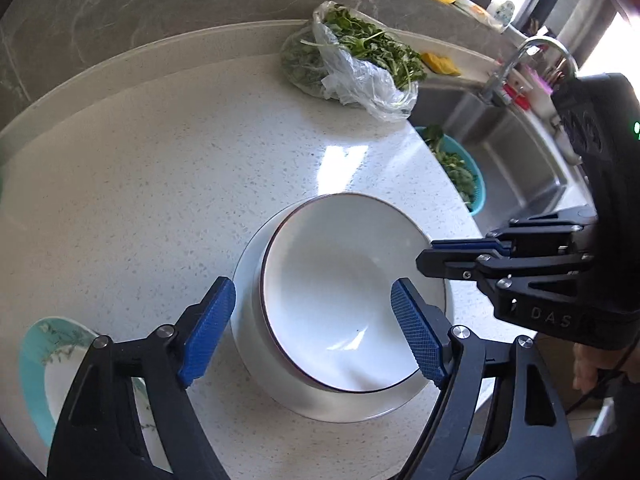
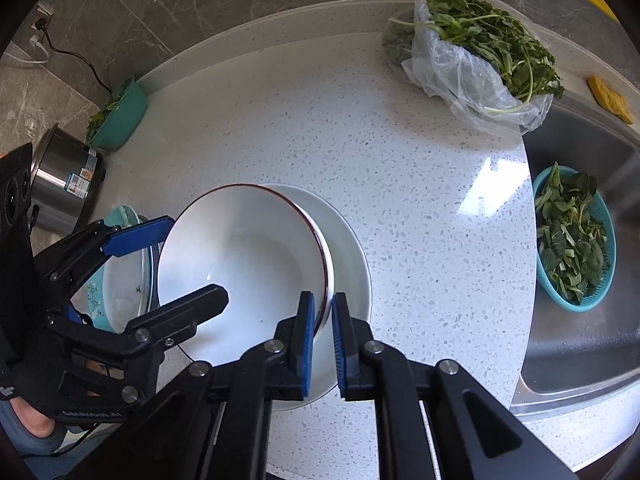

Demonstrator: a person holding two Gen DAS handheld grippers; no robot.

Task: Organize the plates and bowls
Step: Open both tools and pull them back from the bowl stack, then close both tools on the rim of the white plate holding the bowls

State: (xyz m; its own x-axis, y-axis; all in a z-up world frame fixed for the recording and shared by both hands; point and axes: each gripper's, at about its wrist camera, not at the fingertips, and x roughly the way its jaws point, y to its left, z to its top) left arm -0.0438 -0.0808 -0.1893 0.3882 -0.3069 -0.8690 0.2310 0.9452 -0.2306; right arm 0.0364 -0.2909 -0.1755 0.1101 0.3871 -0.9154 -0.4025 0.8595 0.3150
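Note:
A white bowl with a dark red rim (image 1: pixel 344 300) (image 2: pixel 240 264) sits tilted inside a larger white bowl (image 1: pixel 256 344) (image 2: pixel 352 256) on the speckled counter. My right gripper (image 2: pixel 323 332) is shut on the red-rimmed bowl's near rim; it also shows in the left wrist view (image 1: pixel 440 258). My left gripper (image 1: pixel 312 332) is open, its blue pads on either side of the bowls; it also shows in the right wrist view (image 2: pixel 160 264). A teal floral plate (image 1: pixel 40 356) (image 2: pixel 120 280) lies to the left.
A plastic bag of greens (image 1: pixel 352 64) (image 2: pixel 476 56) lies at the back. A steel sink (image 1: pixel 516 160) (image 2: pixel 580 320) holds a blue colander of leaves (image 1: pixel 460 168) (image 2: pixel 572 236). A steel pot (image 2: pixel 64 184) and a green bowl (image 2: pixel 120 116) stand far left.

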